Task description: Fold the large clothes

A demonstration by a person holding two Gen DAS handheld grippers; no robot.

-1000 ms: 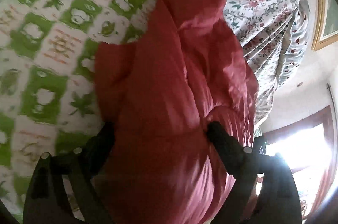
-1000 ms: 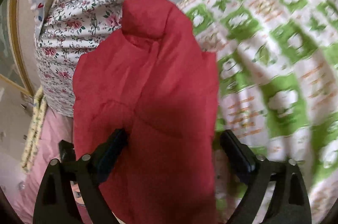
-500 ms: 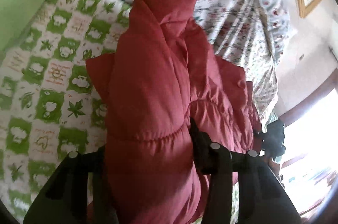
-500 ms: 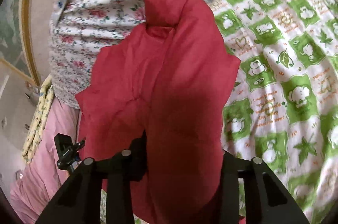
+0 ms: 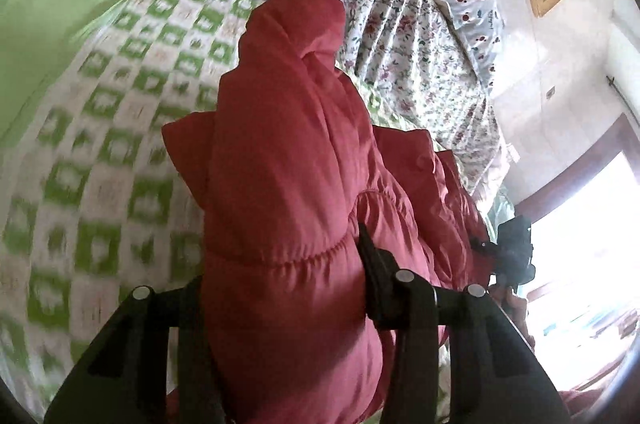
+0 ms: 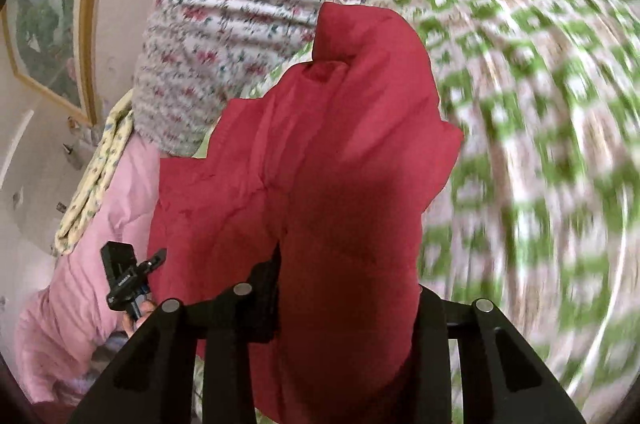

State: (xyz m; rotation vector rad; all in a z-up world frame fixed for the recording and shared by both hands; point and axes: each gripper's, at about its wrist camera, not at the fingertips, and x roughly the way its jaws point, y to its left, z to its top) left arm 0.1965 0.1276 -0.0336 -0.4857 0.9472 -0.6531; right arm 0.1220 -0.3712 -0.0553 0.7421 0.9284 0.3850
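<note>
my left claw (image 5: 280,288): clamped on the puffy red quilted jacket (image 5: 288,160)
my right claw (image 6: 344,296): pinching it too
jacket: over the green-and-white checked bedspread (image 5: 120,144)

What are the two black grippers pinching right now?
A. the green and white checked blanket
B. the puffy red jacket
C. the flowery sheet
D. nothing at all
B: in both wrist views the puffy red jacket bulges up between the jaws of the left gripper and the right gripper, while the checked blanket lies beneath it.
</note>
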